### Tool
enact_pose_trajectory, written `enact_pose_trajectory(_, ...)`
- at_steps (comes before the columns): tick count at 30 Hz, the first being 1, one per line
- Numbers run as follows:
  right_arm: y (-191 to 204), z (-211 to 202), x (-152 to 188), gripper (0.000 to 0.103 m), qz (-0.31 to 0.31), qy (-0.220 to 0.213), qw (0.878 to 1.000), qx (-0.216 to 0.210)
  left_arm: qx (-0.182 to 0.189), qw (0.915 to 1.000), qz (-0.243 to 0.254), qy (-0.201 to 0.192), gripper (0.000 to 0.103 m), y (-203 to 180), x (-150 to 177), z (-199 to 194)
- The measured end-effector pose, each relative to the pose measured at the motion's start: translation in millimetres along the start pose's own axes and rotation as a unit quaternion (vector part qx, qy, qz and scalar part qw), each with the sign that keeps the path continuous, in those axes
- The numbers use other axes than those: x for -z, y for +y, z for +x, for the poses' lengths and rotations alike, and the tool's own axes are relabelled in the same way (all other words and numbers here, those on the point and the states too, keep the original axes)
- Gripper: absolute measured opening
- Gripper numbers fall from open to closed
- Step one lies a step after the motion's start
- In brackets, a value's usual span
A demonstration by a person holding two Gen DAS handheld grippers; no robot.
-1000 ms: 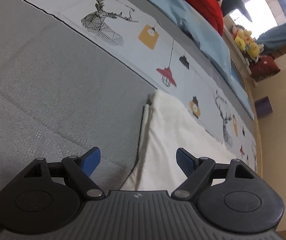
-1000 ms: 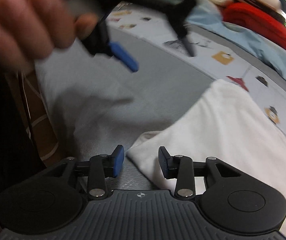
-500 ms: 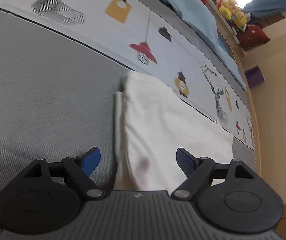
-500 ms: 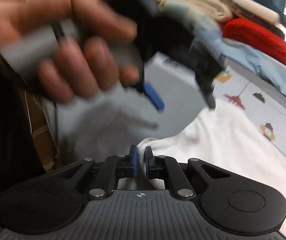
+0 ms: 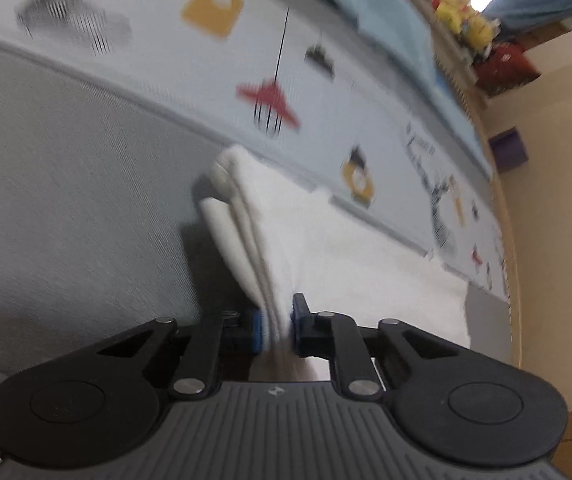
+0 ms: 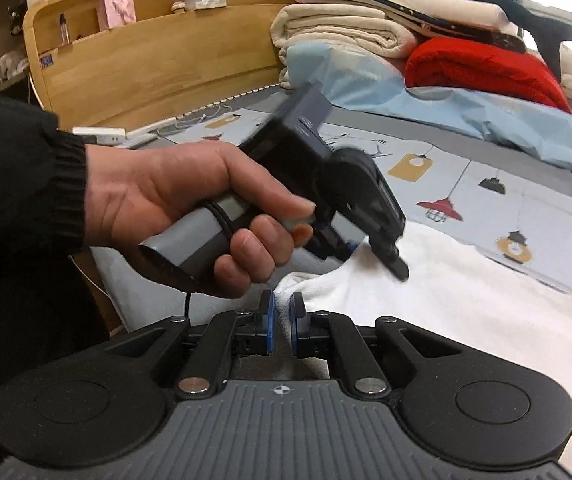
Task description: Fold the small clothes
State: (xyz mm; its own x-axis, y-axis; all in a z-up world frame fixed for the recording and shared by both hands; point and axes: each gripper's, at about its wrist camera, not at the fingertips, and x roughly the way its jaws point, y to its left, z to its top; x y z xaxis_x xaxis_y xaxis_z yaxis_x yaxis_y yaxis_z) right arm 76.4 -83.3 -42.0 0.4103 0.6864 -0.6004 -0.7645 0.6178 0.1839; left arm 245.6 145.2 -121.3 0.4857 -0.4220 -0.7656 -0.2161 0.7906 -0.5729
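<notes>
in the left wrist view our left tongs (image 5: 277,326), having just closed, pinch the layered edge of the soft white garment (image 5: 326,248) lying on the grey, lamp-printed bedspread (image 5: 85,184). in the right wrist view our right tongs (image 6: 281,324) clamp its fluffy corner; only here do the left hand (image 6: 189,208), wooden headboard (image 6: 145,48) and stacked blankets (image 6: 366,28) show.

Red blanket (image 6: 482,68), perhaps plush toys (image 5: 462,20)

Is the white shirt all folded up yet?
Not yet. The white shirt already looks doubled, with layered edges. The left gripper and right gripper have just closed, each pinching its near edge, lifting it off the bed. The next fold is still to do.
</notes>
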Motion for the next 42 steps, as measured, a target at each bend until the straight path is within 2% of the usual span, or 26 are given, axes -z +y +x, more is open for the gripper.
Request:
enact_pose_trajectory(6,25.1,-2.1,-19.1,0.007,0.025,-0.04,0.997,-0.058,-0.039,0.9973,-0.001,-0.062,0.013,12.0,5.1,-73.9)
enact_pose_trajectory(9,28.4,-12.0,-26.9,0.007,0.053,-0.061,0.994,-0.078,-0.053,0.9957,-0.001,-0.076,0.013,8.4,6.9,-95.8)
enact_pose_trajectory(12,24.2,-24.8,-29.5,0.007,0.073,-0.074,0.991,-0.08,-0.061,0.9946,0.011,-0.084,0.013,-9.3,9.1,-101.7)
enact_pose_trajectory(16,4.3,-51.6,-21.6,0.007,0.094,-0.085,0.99,-0.054,-0.049,0.9937,0.034,-0.095,0.013,-47.3,10.3,-96.6)
enact_pose_trajectory(22,-52.1,-109.3,4.1,0.007,0.145,-0.109,0.983,0.01,-0.007,0.9912,0.09,-0.097,0.012,-139.8,22.9,-53.8)
enact_pose_trajectory(27,-106.8,-164.4,44.2,0.006,0.207,-0.121,0.967,0.081,0.025,0.9856,0.142,-0.089,0.012,-217.3,45.6,-6.2)
enact_pose_trajectory(29,-122.5,-179.3,59.2,0.006,0.231,-0.119,0.96,0.104,0.042,0.9824,0.161,-0.086,0.019,-241.8,56.2,9.0)
enact_pose_trajectory(30,-131.4,-187.2,67.4,0.006,0.246,-0.118,0.955,0.118,0.056,0.9809,0.166,-0.084,0.019,-249.8,60.8,13.9)
enact_pose_trajectory(32,-145.6,-196.5,82.0,0.006,0.27,-0.111,0.947,0.138,0.088,0.9772,0.179,-0.073,0.034,-260.3,67.7,20.7)
enact_pose_trajectory(35,-164.1,-191.0,103.4,0.006,0.301,-0.065,0.935,0.177,0.076,0.9737,0.2,-0.077,0.035,-260.9,70.6,21.5)
enact_pose_trajectory(37,-177.4,-176.7,119.1,0.006,0.327,0.003,0.922,0.208,0.07,0.9761,0.198,-0.056,0.035,-250.3,67.5,22.9)
enact_pose_trajectory(39,-184.4,-161.9,135.4,0.007,0.352,0.057,0.908,0.221,0.056,0.9764,0.205,-0.038,0.035,-238.7,65.7,21.5)
enact_pose_trajectory(40,-186.0,-158.8,138.5,0.007,0.363,0.061,0.903,0.22,0.051,0.9757,0.211,-0.028,0.035,-233.1,65.0,20.5)
enact_pose_trajectory(42,-185.9,-156.6,139.0,0.012,0.367,0.047,0.905,0.208,0.038,0.9734,0.226,0.0,0.035,-222.4,66.4,19.4)
